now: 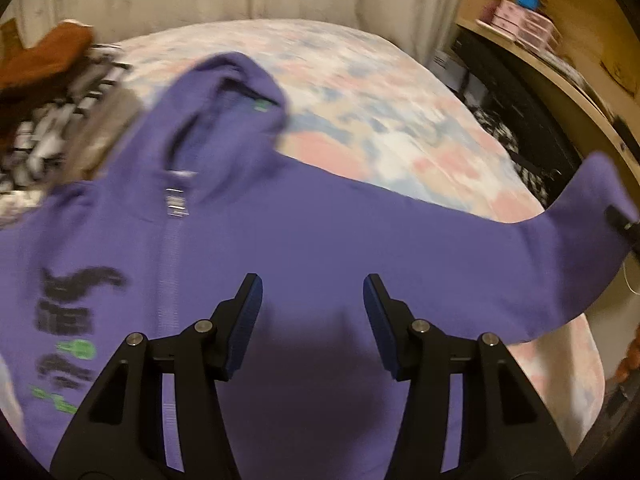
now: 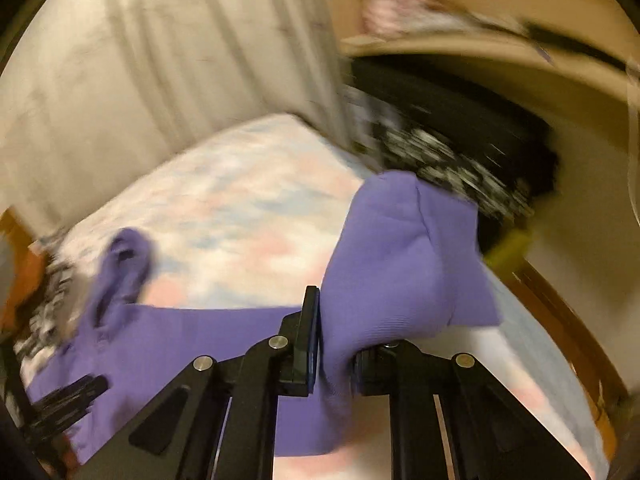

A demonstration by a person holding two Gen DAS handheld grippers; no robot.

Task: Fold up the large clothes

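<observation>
Presently we note the right gripper (image 2: pixel 334 344) pinching the sleeve cuff (image 2: pixel 404 256), hoodie (image 1: pixel 300 240) body at nine o'clock, left gripper (image 1: pixel 313 320) spread.

Purple hoodie (image 1: pixel 320 240) – soft matt knit cloth w/ ribbed cuff (image 2: pixel 400 264); fingers (image 1: pixel 248 320) – matt black plastic.

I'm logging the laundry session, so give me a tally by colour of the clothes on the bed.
Purple: 1, the hoodie, its sleeve cuff clamped in the right tongs
Brown: 1, garment at the far left
Black-and-white patterned: 1, piece beneath the brown one
Total: 3, though blur may hide more in that pile.
</observation>
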